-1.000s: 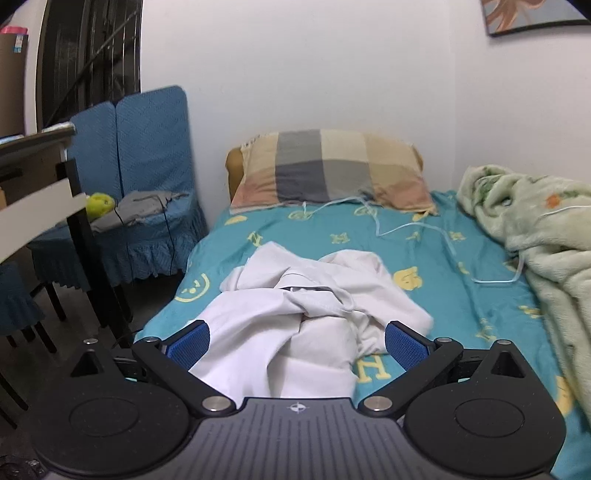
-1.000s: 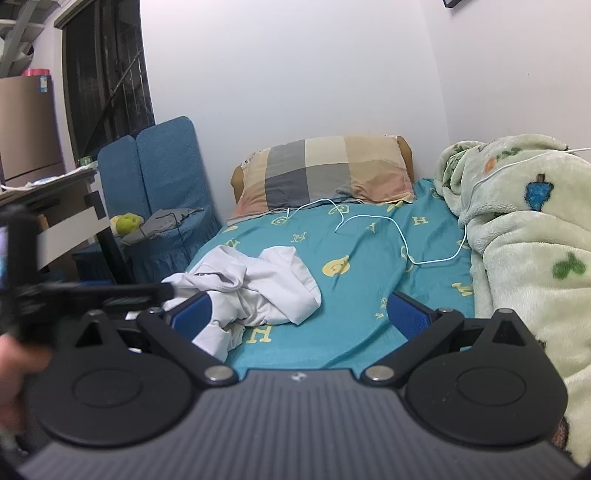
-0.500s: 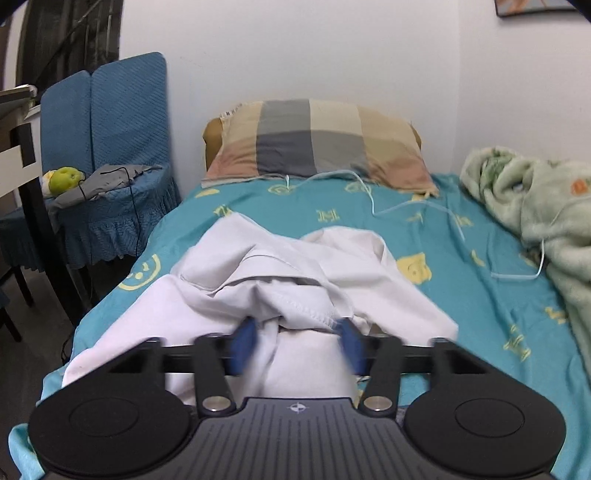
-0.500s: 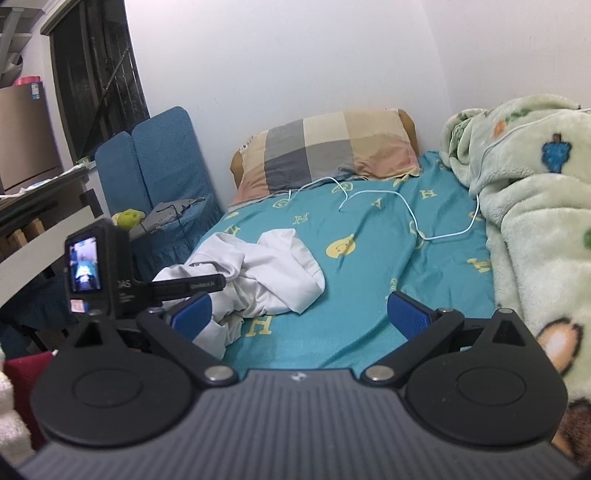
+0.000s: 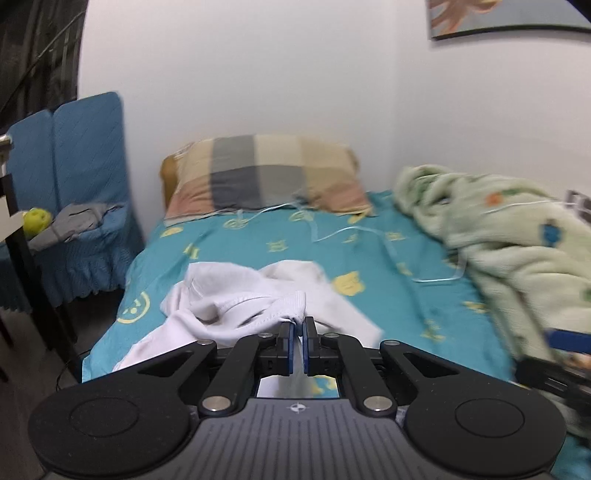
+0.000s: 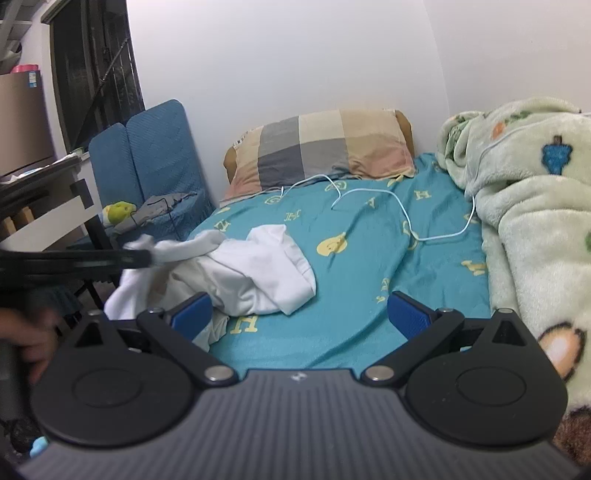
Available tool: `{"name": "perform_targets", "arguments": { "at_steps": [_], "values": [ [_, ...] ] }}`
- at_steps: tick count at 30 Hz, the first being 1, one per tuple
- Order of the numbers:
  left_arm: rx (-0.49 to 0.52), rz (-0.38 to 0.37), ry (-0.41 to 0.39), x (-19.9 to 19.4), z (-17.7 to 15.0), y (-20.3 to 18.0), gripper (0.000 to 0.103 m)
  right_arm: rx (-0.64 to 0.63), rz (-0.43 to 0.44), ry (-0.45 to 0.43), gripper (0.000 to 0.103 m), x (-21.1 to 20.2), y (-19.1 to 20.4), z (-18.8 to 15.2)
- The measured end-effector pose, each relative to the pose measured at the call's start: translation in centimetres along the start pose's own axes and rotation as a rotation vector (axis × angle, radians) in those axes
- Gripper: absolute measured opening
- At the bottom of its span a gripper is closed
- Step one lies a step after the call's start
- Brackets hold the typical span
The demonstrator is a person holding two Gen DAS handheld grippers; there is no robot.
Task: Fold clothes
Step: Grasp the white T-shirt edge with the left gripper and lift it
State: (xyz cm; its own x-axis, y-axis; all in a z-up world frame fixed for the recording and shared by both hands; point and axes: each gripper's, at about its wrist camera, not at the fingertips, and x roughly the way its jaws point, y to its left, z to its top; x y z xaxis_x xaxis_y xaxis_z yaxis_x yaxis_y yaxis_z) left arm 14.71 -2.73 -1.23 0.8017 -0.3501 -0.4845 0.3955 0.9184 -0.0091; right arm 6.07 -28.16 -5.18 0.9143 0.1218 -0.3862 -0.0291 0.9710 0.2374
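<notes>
On the teal bedsheet (image 6: 369, 266), left hand-held gripper (image 5: 298, 328) pinches the white garment (image 5: 236, 306); right hand-held gripper (image 6: 301, 314) gapes empty.

**Room Layout**

White walls (image 6: 295, 55) enclose a bed (image 6: 369, 266) with teal sheet, checked pillow (image 6: 321, 147) at its head, green blanket (image 6: 535, 221) along one side. Blue chairs (image 6: 147, 147) stand beside it. Dark window (image 6: 92, 74) behind; picture (image 5: 498, 16) high on wall.

bedsheet (image 6: 362, 295) is teal with yellow letters and smiley faces, shirt (image 6: 255, 273) on it plain white, pillow (image 6: 325, 147) checked in grey, beige and pink, blanket (image 6: 535, 221) pale green with little blue and orange cartoon prints, chair cover (image 5: 77, 155) quilted blue
</notes>
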Motion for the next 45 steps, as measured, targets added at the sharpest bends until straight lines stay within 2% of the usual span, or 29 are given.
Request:
{"name": "perform_targets", "arguments": {
  "at_steps": [6, 9, 14, 18, 20, 22, 25, 27, 32, 33, 35, 37, 40, 45],
  "values": [
    [-0.066, -0.044, 0.066, -5.8, -3.2, 0.8, 0.005, 0.001, -0.002, -0.009, 0.103, -1.0, 0.2, 0.3],
    [-0.114, -0.052, 0.102, -6.7, -4.9, 1.5, 0.005, 0.010, 0.001, -0.005, 0.103, -1.1, 0.2, 0.3],
    [-0.140, -0.074, 0.120, -6.4, -4.9, 2.1, 0.007, 0.026, 0.005, 0.001, 0.103, -1.3, 0.2, 0.3],
    [-0.164, -0.066, 0.095, -5.5, -4.1, 2.1, 0.043, 0.038, 0.009, 0.006, 0.103, -1.5, 0.2, 0.3],
    [-0.186, -0.074, 0.096, -4.6, -3.8, 2.5, 0.050, 0.045, 0.011, 0.009, 0.103, -1.6, 0.2, 0.3],
    [-0.217, -0.065, 0.100, -3.4, -3.6, 3.1, 0.065, 0.051, 0.012, 0.011, 0.103, -1.7, 0.2, 0.3],
    [-0.255, -0.052, 0.100, -0.6, -3.2, 3.8, 0.076, 0.061, 0.021, 0.009, 0.103, -1.6, 0.3, 0.3],
    [-0.276, -0.043, 0.101, 1.3, -2.9, 4.2, 0.078, 0.063, 0.022, 0.009, 0.103, -1.3, 0.3, 0.3],
    [-0.306, -0.022, 0.126, 6.7, -3.1, 4.4, 0.078, 0.065, 0.023, 0.019, 0.103, -0.5, 0.2, 0.2],
    [-0.302, -0.019, 0.135, 7.7, -3.2, 4.3, 0.075, 0.064, 0.024, 0.021, 0.103, -0.2, 0.1, 0.1],
    [-0.289, -0.012, 0.150, 9.3, -3.4, 4.0, 0.060, 0.061, 0.026, 0.027, 0.103, 0.3, 0.1, 0.0],
    [-0.267, -0.006, 0.173, 10.3, -3.7, 3.7, 0.024, 0.058, 0.026, 0.032, 0.103, 0.7, 0.1, -0.1],
    [-0.231, -0.005, 0.171, 10.0, -3.7, 3.4, 0.013, 0.059, 0.026, 0.040, 0.103, 1.3, -0.1, -0.3],
    [-0.186, -0.022, 0.116, 4.9, -2.3, 2.8, 0.010, 0.071, 0.031, 0.028, 0.103, 0.8, -0.2, -0.3]
  ]
}}
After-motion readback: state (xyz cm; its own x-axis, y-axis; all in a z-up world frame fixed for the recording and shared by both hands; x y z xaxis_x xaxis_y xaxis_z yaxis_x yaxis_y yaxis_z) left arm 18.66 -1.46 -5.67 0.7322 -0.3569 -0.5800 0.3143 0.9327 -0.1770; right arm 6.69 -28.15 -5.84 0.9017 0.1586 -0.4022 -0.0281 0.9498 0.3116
